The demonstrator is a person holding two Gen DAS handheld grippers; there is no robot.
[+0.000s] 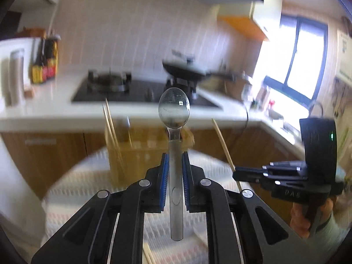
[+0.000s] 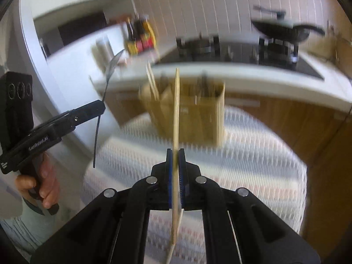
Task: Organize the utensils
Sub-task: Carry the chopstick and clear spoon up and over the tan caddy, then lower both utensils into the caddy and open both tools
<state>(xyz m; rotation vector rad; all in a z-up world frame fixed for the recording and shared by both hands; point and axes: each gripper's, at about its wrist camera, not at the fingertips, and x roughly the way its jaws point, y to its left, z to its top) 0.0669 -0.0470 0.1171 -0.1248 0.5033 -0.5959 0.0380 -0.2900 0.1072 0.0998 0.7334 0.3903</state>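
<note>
My left gripper (image 1: pixel 175 154) is shut on a metal spoon (image 1: pixel 174 107), held upright with the bowl up, in front of the wooden utensil holder (image 1: pixel 140 154). The holder stands on a patterned cloth on a round table (image 1: pixel 72 189) with chopsticks (image 1: pixel 110 121) in it. My right gripper (image 2: pixel 175 151) is shut on a wooden chopstick (image 2: pixel 176 110), held upright before the holder (image 2: pixel 193 118). The left gripper (image 2: pixel 96 107) with its spoon (image 2: pixel 112 66) shows at the left of the right wrist view. The right gripper (image 1: pixel 239 172) with its chopstick (image 1: pixel 222 140) shows at the right of the left wrist view.
A white counter (image 1: pixel 44 110) behind the table carries a gas hob (image 1: pixel 110 83), a black pan (image 1: pixel 184 69) and sauce bottles (image 1: pixel 45 61). More chopsticks (image 1: pixel 148 255) lie on the cloth below my left gripper. A bright window (image 1: pixel 294 66) is at the right.
</note>
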